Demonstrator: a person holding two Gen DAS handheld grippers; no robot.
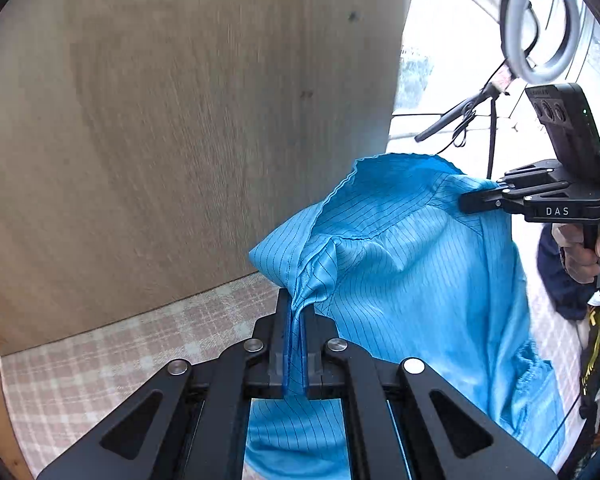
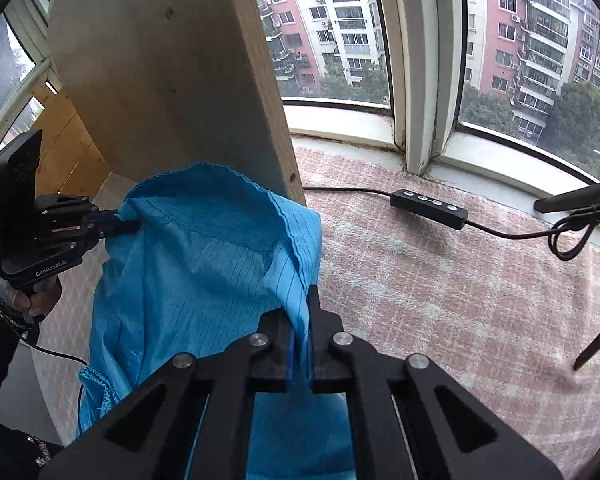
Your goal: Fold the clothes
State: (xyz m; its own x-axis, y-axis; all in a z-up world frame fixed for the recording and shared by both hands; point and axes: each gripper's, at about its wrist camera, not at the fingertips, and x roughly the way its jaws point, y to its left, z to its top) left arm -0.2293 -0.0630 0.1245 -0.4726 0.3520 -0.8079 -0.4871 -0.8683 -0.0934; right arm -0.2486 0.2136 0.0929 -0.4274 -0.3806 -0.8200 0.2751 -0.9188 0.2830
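both tongs, left (image 1: 296,344) and right (image 2: 300,344), clamp thin pinstriped blue garment (image 1: 400,264).

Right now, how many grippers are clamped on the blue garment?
2. The left gripper pinches one upper edge of the blue garment; the right gripper pinches the other. None hidden, as far as both views show.

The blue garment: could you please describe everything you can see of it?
The garment is bright blue, thin, slightly shiny fabric with fine dark pinstripes and a scalloped upper edge. It hangs in the air, draped and creased, above the checked cloth. The left gripper and right gripper each pinch its top between shut fingers.
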